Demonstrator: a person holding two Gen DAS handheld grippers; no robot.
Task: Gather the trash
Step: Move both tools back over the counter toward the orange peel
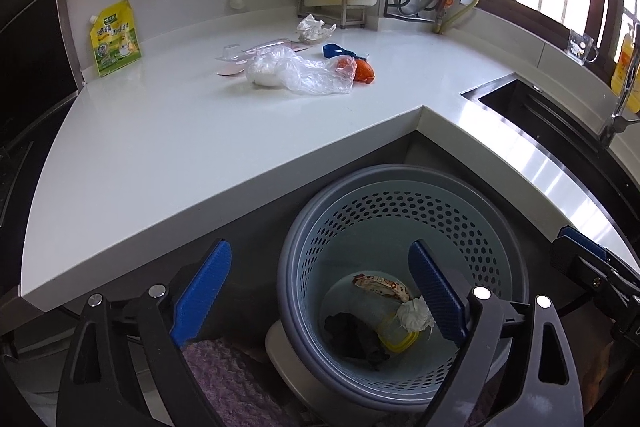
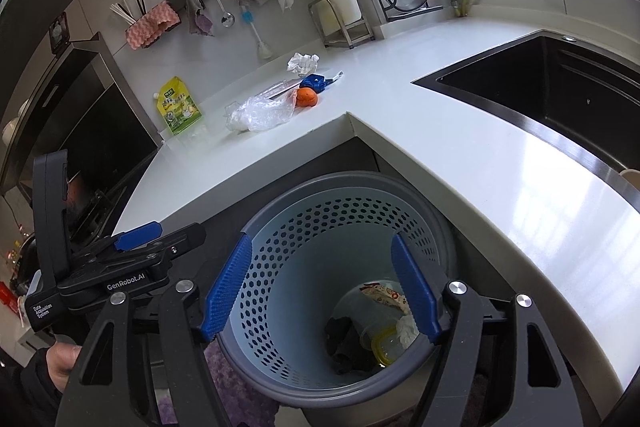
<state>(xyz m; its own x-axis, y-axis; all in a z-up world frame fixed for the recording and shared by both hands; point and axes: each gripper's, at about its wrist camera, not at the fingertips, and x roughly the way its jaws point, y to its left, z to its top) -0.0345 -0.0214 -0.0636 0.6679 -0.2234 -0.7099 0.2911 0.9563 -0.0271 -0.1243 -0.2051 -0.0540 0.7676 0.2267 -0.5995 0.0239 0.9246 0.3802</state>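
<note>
Below your two wide-open, empty claws, left (image 1: 320,291) and right (image 2: 320,287), the bin (image 2: 440,223) waits, but the bag (image 1: 304,69) ahead could slip or spill.

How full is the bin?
Nearly empty. The bin holds only a wrapper, a tissue wad and a dark scrap at the bottom.

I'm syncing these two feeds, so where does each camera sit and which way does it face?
Left wrist: on the left gripper, open, facing down into the trash bin below the countertop.
Right wrist: on the right gripper, open, above the same bin; the left gripper's body and the person's hand show.
Shared: bin, countertop, plastic bag.
</note>
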